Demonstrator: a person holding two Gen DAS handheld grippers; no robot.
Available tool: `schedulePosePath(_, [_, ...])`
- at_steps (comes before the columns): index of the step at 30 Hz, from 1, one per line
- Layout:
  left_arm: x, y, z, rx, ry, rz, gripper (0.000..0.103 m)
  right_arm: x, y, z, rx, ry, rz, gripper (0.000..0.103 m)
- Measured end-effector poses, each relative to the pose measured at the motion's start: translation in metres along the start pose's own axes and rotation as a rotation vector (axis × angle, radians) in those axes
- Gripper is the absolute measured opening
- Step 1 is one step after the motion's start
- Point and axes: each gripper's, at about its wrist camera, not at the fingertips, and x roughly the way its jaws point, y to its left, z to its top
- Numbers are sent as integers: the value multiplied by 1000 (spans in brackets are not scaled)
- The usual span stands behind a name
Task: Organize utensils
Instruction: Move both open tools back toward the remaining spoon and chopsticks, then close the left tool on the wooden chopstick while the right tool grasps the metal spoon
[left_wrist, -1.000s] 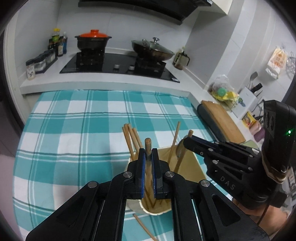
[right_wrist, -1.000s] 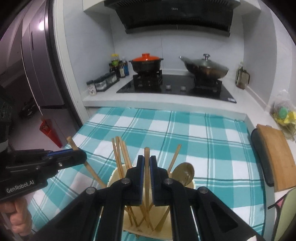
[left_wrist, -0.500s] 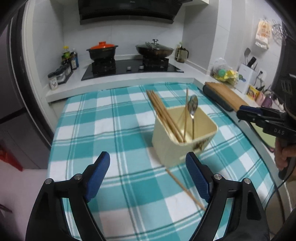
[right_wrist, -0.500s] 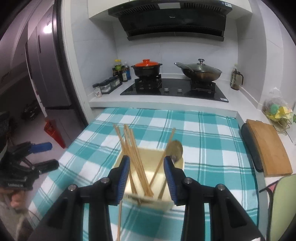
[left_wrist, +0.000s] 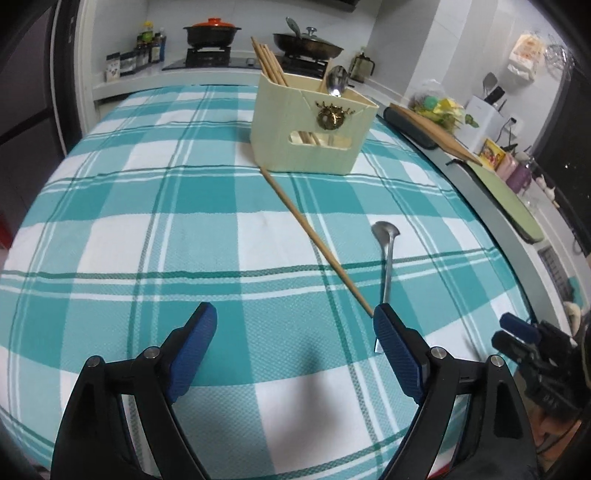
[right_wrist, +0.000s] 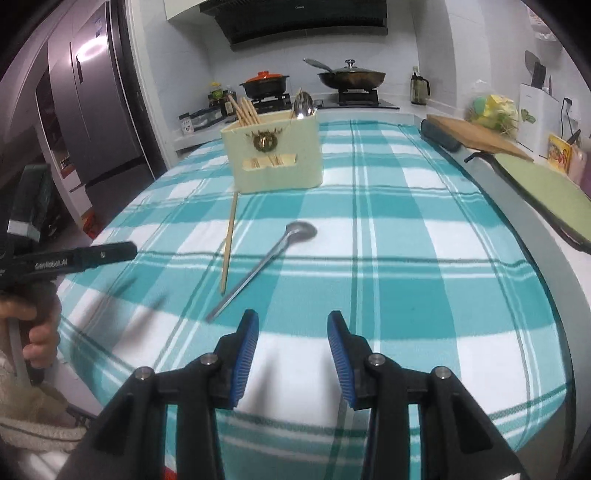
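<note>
A cream utensil box (left_wrist: 314, 122) stands on the teal checked tablecloth (left_wrist: 147, 229), holding several wooden chopsticks (left_wrist: 267, 61) and a metal spoon (left_wrist: 338, 81). One loose chopstick (left_wrist: 314, 240) lies on the cloth in front of the box, and a loose metal spoon (left_wrist: 386, 254) lies beside it. My left gripper (left_wrist: 295, 343) is open and empty, low over the cloth, just short of both. The box (right_wrist: 273, 155), loose chopstick (right_wrist: 229, 240) and loose spoon (right_wrist: 266, 262) also show in the right wrist view. My right gripper (right_wrist: 291, 347) is open and empty, near the spoon's handle end.
A wooden cutting board (left_wrist: 432, 129) and a green mat (left_wrist: 506, 195) lie along the counter at the right. A hob with a red-lidded pot (left_wrist: 212, 31) and a pan (left_wrist: 306, 42) is at the back. A fridge (right_wrist: 99, 110) stands to the left.
Both grippers held chopsticks over the box, opened and let them go into it, then drew back and down toward the near end of the table.
</note>
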Motion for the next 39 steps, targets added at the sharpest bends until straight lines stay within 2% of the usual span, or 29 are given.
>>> schedulePosePath(2, [7,-6,4,-3,-19,20,88,-7,2,-8,-29,-14,-38,39])
schedulePosePath(4, [19,-7,11,-22,-15,45,88,-12,0,-15,-6,-30,-24,39])
schedulePosePath(7, [39,-7,19,-51,1,30,88,-10,-7,-19,55,-34,-6,39])
schedulePosePath(10, [68,-15,35,-37,24,54,88,-7,-8,-21,61,-29,-21,39])
schedulePosePath(12, [93,-22,45,-17,44,89,88,-5,-9,-23,67,-26,-28,39])
schedulePosePath(14, [116,-27,51,14,72,157,88,-3,-10,-24,78,-19,-23,39])
schedulePosePath(17, [131,-30,49,69,81,221,85,-3,-10,-21,83,-25,-17,39])
schedulePosePath(19, [128,-31,46,89,54,211,78,-1,-9,-17,88,-25,-1,39])
schedulePosePath(20, [127,-33,45,103,44,204,65,2,-9,-14,92,-20,13,39])
schedulePosePath(21, [124,-35,44,120,33,197,48,6,-9,-12,96,-10,28,40])
schedulePosePath(22, [122,-37,43,131,28,189,38,12,-9,-9,100,2,41,40])
schedulePosePath(23, [120,-37,42,137,21,186,19,20,-9,-5,106,16,54,39])
schedulePosePath(24, [118,-36,40,136,15,186,13,29,-10,-1,114,32,67,40])
schedulePosePath(27, [110,-24,37,76,9,145,9,58,-13,16,162,78,105,40])
schedulePosePath(31, [93,-3,23,-22,13,128,5,103,-12,44,229,135,154,41])
schedulePosePath(32, [87,0,17,-40,15,124,5,115,-8,50,218,154,152,41])
schedulePosePath(34, [75,3,2,-45,15,122,5,134,1,57,194,176,86,41])
schedulePosePath(36, [64,0,-11,-20,12,128,5,140,10,60,148,151,48,35])
schedulePosePath(38, [57,-1,-20,-16,12,121,6,140,14,61,119,128,46,14])
schedulePosePath(39, [54,0,-23,-23,12,116,6,138,13,61,124,126,46,13])
